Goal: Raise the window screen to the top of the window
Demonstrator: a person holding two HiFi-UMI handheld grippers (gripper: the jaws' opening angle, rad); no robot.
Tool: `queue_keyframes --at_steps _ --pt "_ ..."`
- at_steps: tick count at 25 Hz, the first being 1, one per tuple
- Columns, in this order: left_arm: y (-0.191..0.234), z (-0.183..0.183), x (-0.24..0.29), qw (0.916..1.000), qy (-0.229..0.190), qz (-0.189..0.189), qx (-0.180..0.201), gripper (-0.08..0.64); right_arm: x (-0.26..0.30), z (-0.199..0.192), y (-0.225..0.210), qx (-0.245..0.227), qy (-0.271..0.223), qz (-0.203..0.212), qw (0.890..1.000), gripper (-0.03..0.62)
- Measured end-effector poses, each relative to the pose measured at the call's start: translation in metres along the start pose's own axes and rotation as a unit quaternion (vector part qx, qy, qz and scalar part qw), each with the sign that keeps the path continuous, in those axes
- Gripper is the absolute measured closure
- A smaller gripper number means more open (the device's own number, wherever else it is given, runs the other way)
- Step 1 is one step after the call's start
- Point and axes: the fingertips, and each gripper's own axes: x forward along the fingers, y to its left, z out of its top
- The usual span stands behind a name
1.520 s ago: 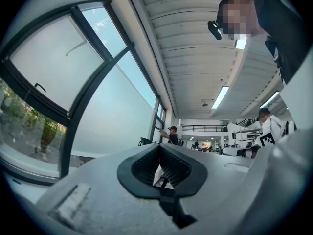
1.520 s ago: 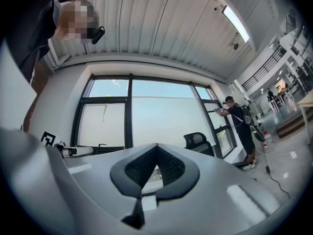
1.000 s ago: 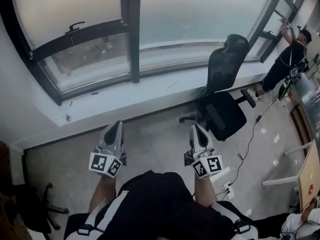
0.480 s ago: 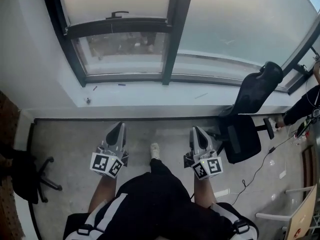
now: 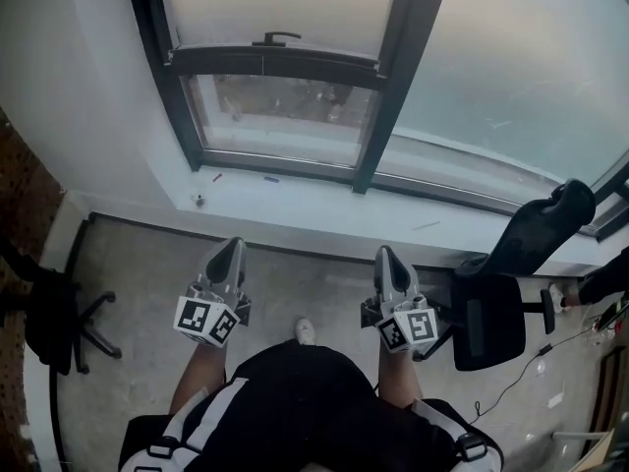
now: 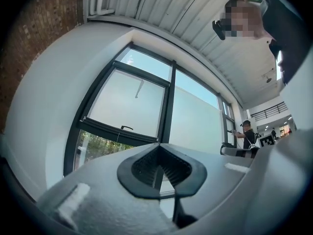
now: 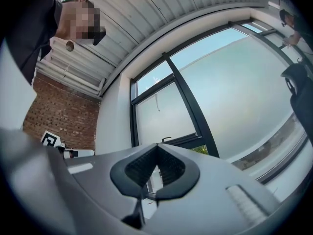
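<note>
Window screen (image 5: 270, 3) hangs upright, lower edge (image 5: 295, 51) running level.

I see a black office chair (image 5: 501, 293) at the right by the white ledge (image 5: 295, 214), another dark chair (image 5: 49, 313) left beside a brick wall (image 5: 20, 195), both on grey floor (image 5: 138, 264)

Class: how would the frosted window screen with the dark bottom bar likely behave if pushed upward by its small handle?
The frosted window screen probably moves as one level piece, since its dark bottom bar looks straight and rigid. The small curved handle looks thin, so a hold on it might slip.
</note>
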Motion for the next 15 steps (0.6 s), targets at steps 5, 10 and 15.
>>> queue_keyframes --at_steps 5,10,15 --pt "-0.005 -0.002 0.039 1.0 0.003 -0.006 0.004 0.554 0.029 -0.01 -0.053 0.016 0.018 -0.017 1.0 0.588" --pt "0.019 -0.004 0.072 0.9997 0.012 0.023 0.004 0.554 0.069 -0.013 -0.083 0.014 0.02 -0.012 1.0 0.588" --pt "0.029 -0.008 0.102 0.9989 0.018 0.033 0.026 0.554 0.108 -0.023 -0.101 0.025 0.026 0.01 0.999 0.588"
